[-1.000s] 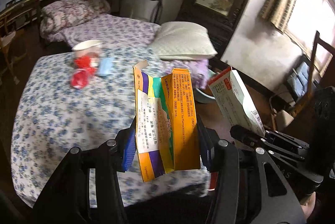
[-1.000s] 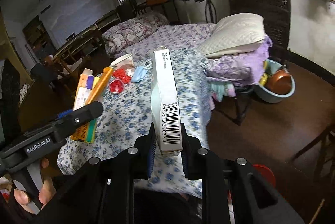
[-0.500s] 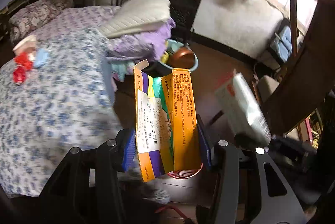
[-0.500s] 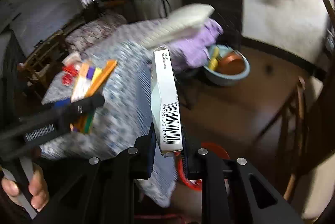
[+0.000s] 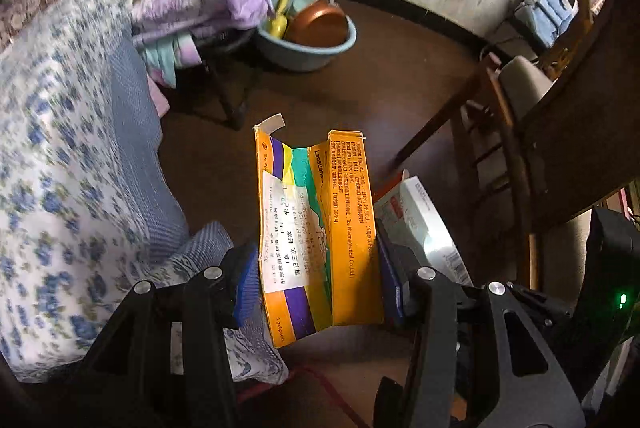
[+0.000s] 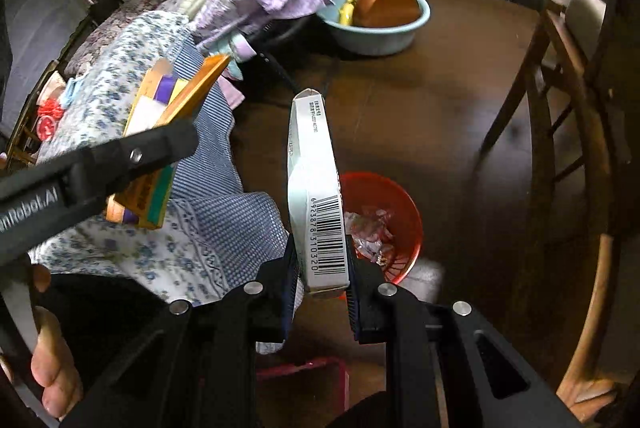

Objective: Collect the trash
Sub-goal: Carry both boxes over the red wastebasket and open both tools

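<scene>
My left gripper is shut on an opened orange, purple and green medicine carton, held upright over the dark floor. My right gripper is shut on a thin white box with a barcode, edge toward the camera. Just behind that box stands a red waste basket with crumpled wrappers inside, on the floor beside the table. In the right wrist view the left gripper and its carton appear at the left; in the left wrist view the white box shows at the right.
A table with a blue-flowered cloth hangs at the left; red scraps and a cup lie at its far end. A blue basin with a copper pan sits on the floor. Wooden chairs stand at the right. A hand grips the left handle.
Both grippers swung away from the tabletop to the right and downward, carrying their boxes. The floor, the basin and the red basket have come into view below them.
</scene>
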